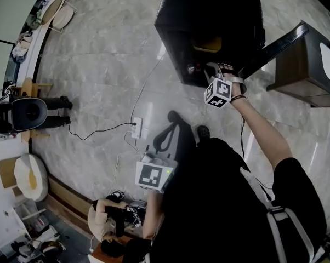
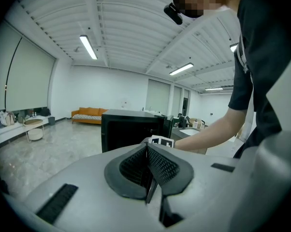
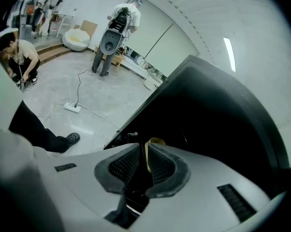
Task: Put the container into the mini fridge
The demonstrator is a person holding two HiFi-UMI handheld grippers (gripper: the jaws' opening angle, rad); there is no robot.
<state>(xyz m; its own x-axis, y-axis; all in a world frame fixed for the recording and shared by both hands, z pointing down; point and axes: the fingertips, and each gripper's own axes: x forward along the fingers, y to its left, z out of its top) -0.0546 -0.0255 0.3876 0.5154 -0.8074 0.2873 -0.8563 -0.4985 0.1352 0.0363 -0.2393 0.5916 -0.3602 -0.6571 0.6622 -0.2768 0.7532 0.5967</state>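
A: Where is the yellow container (image 1: 208, 44)?
B: Inside the black mini fridge (image 1: 209, 10) at the far centre of the scene, its door (image 1: 274, 51) swung open to the right.
A: And the grippers?
B: The right gripper (image 3: 146, 148) is held at the fridge's opening, just short of the container, jaws a narrow slit apart, gripping nothing. The left gripper (image 2: 147, 149) sits near the person's body (image 1: 225, 201), jaws pressed together, empty.

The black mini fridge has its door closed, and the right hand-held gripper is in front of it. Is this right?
No: the door is open, swung out sideways, as the head view shows. The black mini fridge does have the right hand-held gripper in front of it.
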